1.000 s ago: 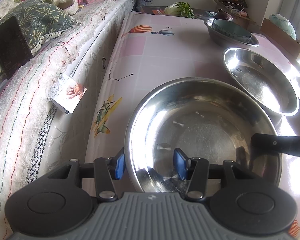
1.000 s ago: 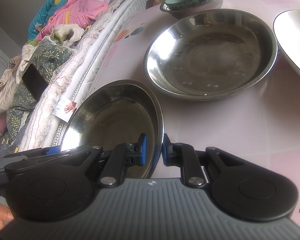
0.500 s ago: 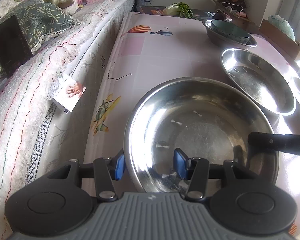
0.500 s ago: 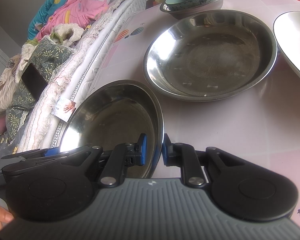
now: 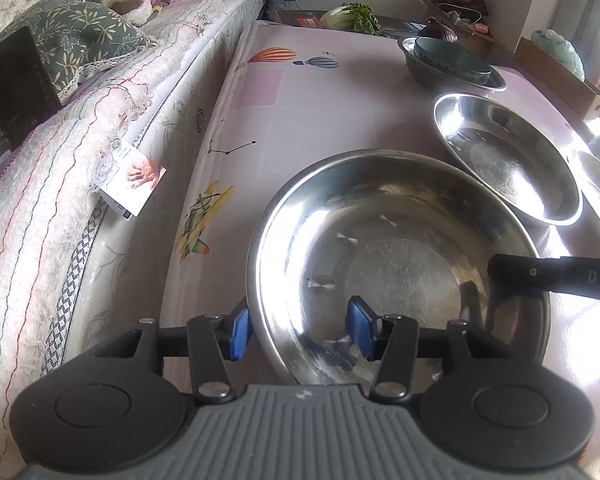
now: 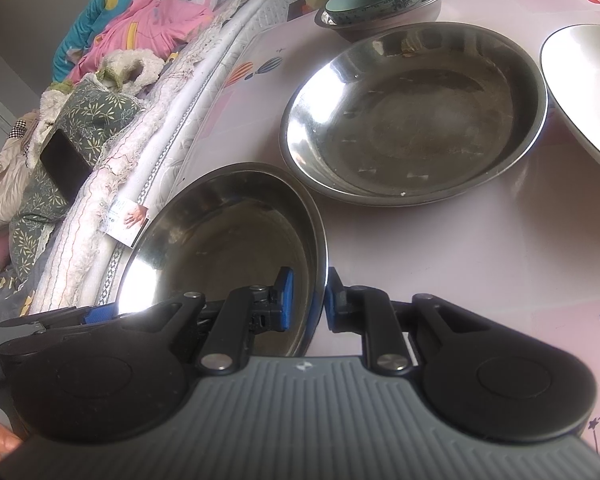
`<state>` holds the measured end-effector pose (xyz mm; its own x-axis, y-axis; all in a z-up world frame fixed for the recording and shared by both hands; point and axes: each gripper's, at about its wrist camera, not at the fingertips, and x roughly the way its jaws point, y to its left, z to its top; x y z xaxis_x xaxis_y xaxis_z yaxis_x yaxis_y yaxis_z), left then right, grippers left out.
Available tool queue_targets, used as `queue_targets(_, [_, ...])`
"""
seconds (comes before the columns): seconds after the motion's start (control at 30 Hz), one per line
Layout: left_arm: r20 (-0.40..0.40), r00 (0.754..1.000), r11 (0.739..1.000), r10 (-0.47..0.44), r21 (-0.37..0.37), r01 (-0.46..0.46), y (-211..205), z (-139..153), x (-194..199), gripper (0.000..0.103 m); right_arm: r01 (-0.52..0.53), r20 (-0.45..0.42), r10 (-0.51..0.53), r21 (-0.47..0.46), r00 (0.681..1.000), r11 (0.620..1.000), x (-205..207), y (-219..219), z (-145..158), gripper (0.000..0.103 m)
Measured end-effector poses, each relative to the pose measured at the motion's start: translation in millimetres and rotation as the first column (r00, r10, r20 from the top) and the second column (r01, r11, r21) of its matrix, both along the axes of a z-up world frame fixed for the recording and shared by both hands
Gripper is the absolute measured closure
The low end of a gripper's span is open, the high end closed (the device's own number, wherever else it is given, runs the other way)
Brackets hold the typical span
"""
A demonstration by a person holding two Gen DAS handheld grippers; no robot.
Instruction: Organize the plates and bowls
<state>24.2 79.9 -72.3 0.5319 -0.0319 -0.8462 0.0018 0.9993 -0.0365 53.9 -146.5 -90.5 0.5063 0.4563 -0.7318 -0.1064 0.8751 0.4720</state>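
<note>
The near steel plate (image 5: 400, 264) sits at the table's (image 5: 300, 120) near left edge, beside the bed (image 5: 60, 160). My right gripper (image 6: 309, 300) pinches its right rim; my left gripper (image 5: 300, 330) straddles the left rim, pads not pressing. A second steel plate (image 6: 416, 112) lies farther right.

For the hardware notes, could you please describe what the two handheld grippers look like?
Both the left gripper and the right gripper match: a ribbed grey body, black linkage arms with silver rivets, round black discs at each side, and blue pads on the fingertips.
</note>
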Motion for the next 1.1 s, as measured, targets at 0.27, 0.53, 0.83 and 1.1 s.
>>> queue_targets(0.27, [0.000, 1.000, 1.000, 0.000, 0.001, 0.000, 0.2, -0.2, -0.2, 0.052, 0.000, 0.000, 0.000, 0.000, 1.000, 1.000, -0.2, 0.1, 0.0, 0.087])
queue_targets(0.53, [0.000, 1.000, 1.000, 0.000, 0.001, 0.000, 0.2, -0.2, -0.4, 0.052, 0.000, 0.000, 0.000, 0.000, 1.000, 1.000, -0.2, 0.1, 0.1, 0.087])
queue_targets(0.83, [0.006, 1.000, 1.000, -0.005, 0.012, 0.005, -1.0, -1.6, -0.4, 0.052, 0.000, 0.000, 0.000, 0.001, 1.000, 1.000, -0.4, 0.0, -0.1, 0.087])
queue_targets(1.1, [0.017, 1.000, 0.999, -0.011, 0.045, 0.010, -3.0, -3.4, 1.6, 0.050, 0.001, 0.006, -0.001, -0.004, 1.000, 1.000, -0.6, -0.2, 0.0, 0.087])
